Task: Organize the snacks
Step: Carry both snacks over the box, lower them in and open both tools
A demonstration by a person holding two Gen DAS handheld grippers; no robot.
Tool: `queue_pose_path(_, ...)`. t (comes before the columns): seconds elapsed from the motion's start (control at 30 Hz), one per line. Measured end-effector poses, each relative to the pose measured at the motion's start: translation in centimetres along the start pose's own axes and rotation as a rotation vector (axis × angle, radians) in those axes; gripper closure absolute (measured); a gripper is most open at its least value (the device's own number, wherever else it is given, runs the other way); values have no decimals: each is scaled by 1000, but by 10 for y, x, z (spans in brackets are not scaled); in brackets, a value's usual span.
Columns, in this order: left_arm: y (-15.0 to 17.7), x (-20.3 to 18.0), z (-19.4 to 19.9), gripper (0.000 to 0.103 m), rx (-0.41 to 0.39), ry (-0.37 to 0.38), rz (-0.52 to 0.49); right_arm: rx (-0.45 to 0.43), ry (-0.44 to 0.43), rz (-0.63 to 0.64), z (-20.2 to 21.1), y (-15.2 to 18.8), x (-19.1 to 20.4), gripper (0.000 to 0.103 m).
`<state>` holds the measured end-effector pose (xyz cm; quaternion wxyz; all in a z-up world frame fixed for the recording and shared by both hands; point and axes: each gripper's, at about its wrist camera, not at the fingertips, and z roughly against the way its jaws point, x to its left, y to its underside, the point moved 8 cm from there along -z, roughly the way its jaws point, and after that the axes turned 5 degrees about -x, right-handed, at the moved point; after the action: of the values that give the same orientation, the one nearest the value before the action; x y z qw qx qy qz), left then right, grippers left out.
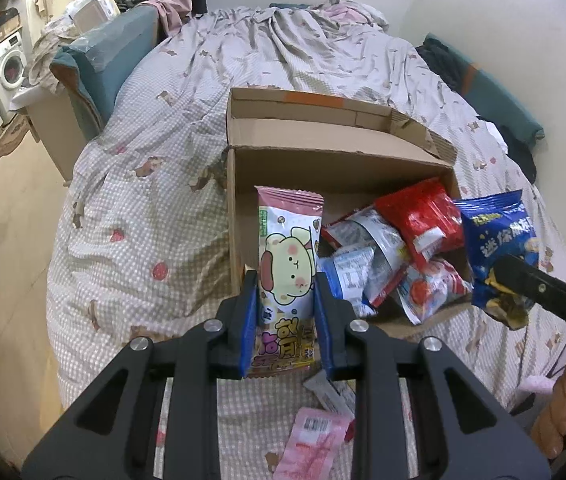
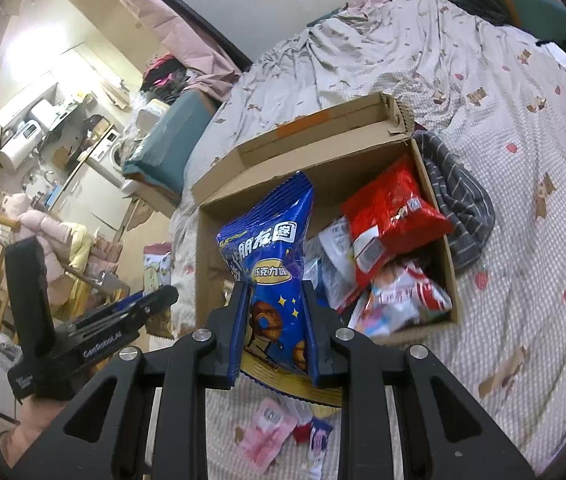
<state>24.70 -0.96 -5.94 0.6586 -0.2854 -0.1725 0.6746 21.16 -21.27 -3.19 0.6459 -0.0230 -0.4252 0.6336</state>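
An open cardboard box [image 1: 323, 168] sits on the bed and holds a red packet [image 1: 423, 216] and several white and blue packets. My left gripper [image 1: 285, 284] is shut on a pink cartoon snack pack [image 1: 289, 264], held upright at the box's near left edge. My right gripper [image 2: 275, 292] is shut on a blue snack bag [image 2: 275, 256], held over the box's [image 2: 435, 184] near edge. The blue bag [image 1: 499, 240] also shows in the left wrist view at the box's right side. The red packet [image 2: 391, 208] lies on top of the pile.
Small pink packets [image 1: 311, 440] lie on the checkered bedspread [image 1: 143, 220] in front of the box, also in the right wrist view [image 2: 267, 432]. A grey striped cloth [image 2: 459, 200] lies right of the box. A teal cushion [image 1: 107, 60] and washing machine [image 1: 7, 68] stand left.
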Motion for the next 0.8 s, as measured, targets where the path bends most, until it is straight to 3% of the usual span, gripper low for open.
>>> queue_pose_path(0.43,-10,-7,-54,81,35,31,12,102,23,15,-82,-9,-12,77)
queue_pose_path(0.67,-1,-9,-74,81,42,-1,-32,126,6,-23,-106,4,-27,76)
queue_pose_path(0.8,-2,-6,-76,80,35,3,-8,119,-2,-42,-108,4,-32,76)
